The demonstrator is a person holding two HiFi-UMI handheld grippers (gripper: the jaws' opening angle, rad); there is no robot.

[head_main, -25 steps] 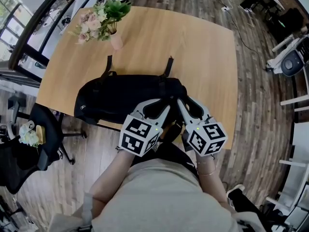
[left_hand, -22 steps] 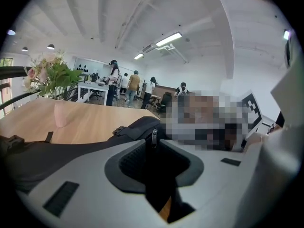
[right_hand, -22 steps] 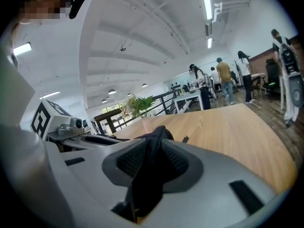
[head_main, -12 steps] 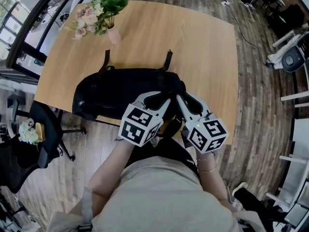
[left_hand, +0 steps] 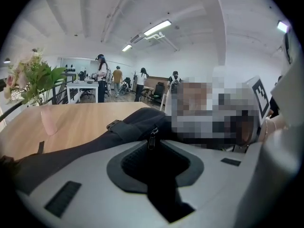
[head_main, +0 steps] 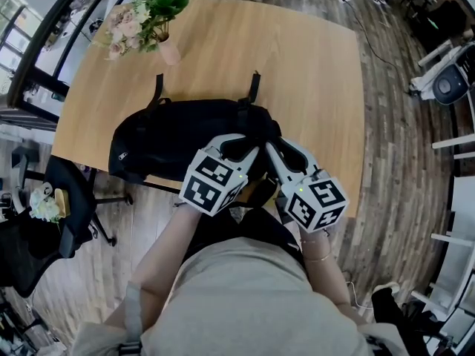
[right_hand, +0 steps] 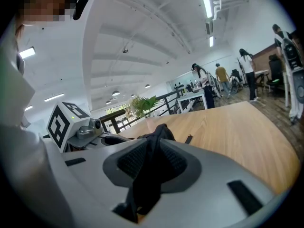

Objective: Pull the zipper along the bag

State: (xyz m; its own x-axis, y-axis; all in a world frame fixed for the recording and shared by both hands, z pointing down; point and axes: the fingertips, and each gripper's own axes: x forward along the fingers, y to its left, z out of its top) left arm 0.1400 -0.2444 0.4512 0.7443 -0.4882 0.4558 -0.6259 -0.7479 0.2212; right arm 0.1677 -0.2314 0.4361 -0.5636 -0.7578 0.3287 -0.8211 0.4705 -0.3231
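A black bag (head_main: 171, 136) lies along the near edge of the wooden table (head_main: 297, 65). Both grippers are at its right end, close together. My left gripper (head_main: 246, 147) is shut there, and in the left gripper view the metal zipper pull (left_hand: 152, 137) stands right at the tips of the left gripper (left_hand: 153, 146). My right gripper (head_main: 272, 151) is beside it. A fold of black bag fabric (right_hand: 151, 170) is pinched between the dark pads of the right gripper (right_hand: 159, 137) and sticks up past their tips.
A pink vase of flowers (head_main: 141, 21) stands at the table's far left corner. Two bag straps (head_main: 252, 87) lie on the wood behind the bag. A black office chair (head_main: 70, 199) is on the floor to the left. People stand at distant desks (left_hand: 102, 82).
Both grippers stay at the bag's right end. The head view has shifted a little, so bag, vase and grippers all sit slightly higher and further left in the picture.
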